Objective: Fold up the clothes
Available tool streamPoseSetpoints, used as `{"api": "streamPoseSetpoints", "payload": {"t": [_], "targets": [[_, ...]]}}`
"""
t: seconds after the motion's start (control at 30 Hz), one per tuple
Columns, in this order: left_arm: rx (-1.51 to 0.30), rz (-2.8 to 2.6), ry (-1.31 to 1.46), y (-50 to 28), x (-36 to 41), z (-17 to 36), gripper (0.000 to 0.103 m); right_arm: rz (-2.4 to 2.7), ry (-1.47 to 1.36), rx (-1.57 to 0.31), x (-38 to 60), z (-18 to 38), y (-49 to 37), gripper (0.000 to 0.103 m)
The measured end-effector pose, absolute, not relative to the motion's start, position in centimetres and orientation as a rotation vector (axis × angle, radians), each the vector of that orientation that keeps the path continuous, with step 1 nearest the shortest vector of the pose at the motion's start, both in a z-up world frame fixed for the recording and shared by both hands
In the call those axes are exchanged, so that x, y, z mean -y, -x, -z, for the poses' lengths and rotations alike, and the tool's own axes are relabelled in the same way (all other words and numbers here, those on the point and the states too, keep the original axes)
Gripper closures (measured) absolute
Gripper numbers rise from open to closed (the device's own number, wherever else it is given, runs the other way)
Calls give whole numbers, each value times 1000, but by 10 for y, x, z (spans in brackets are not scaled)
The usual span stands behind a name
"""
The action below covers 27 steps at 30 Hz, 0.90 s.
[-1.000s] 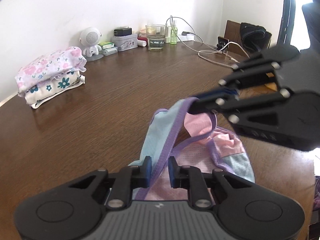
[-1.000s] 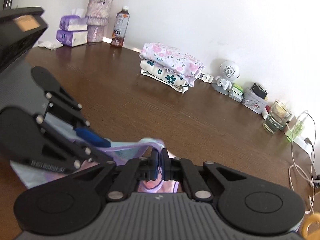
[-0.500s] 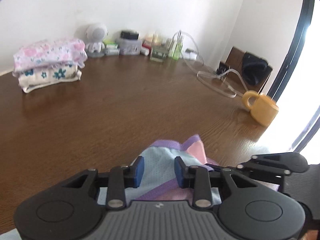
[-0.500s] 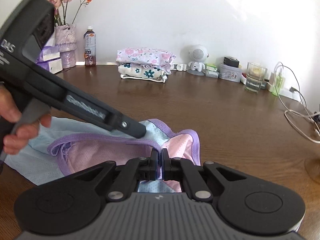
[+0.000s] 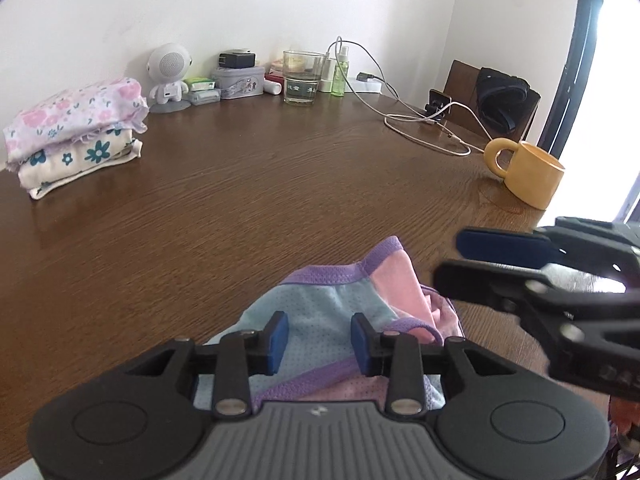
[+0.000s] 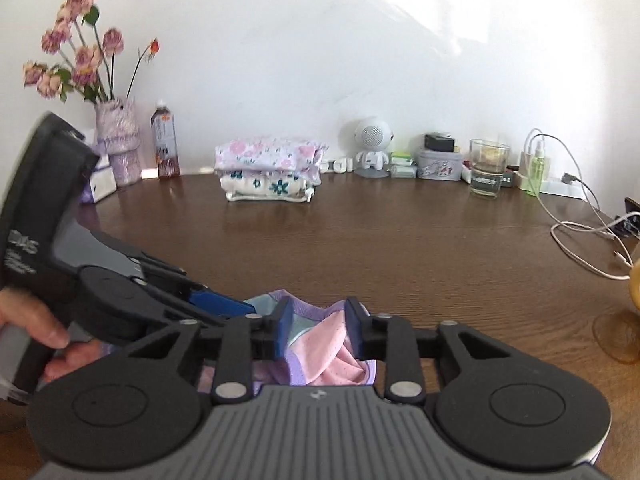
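Right claw [image 6: 316, 330] now spread wide, released garment [image 5: 340, 316]; left claw [image 5: 320, 338] spread wider over it, gripping nothing

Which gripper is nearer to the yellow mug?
Right. The right gripper reaches in from the yellow mug's side; the left gripper is open over the blue-pink garment, farther away.

The near part of the underwear [image 5: 332, 320] is hidden beneath the left tool [image 5: 319, 340]. The yellow mug [image 6: 634, 286] is cut off by the right view's edge. The hand [image 6: 44, 344] is blurred, and the bottle [image 6: 165, 145] label cannot be read.
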<state>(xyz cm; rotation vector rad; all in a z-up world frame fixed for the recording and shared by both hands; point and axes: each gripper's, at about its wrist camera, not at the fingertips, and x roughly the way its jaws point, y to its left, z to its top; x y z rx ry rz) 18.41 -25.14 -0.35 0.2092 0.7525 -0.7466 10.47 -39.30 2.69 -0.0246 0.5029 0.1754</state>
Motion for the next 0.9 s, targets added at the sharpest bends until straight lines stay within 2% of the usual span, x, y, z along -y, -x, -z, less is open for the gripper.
{"api": "streamPoseSetpoints", "payload": {"t": [0.23,0.5,0.57,0.63,0.67,0.73,0.77,0.83,0.9], "targets": [[-707,750,-287,-176,255,6,69,-173,103,-624,390,0,-128,85],[-686,758,-292,-174,255,7,67,-174,106,-622,391,0,-124,85],[-682,758,-261,-173,250,2,67,-174,80,-595,393,-6,-120,82],[-668,753,-233,-172,244,-6,66,-166,53,-562,396,-14,-115,67],[-650,754,-221,-169,239,-12,63,-160,40,-544,398,-18,-112,62],[-616,749,-200,-164,229,-23,44,-155,16,-522,400,-24,-106,46],[-605,742,-194,-160,224,-27,38,-155,4,-515,402,-27,-103,42],[-579,734,-176,-152,213,-34,21,-159,-24,-504,404,-30,-98,20],[-557,722,-155,-141,199,-39,12,-166,-56,-500,405,-32,-93,10]]}}
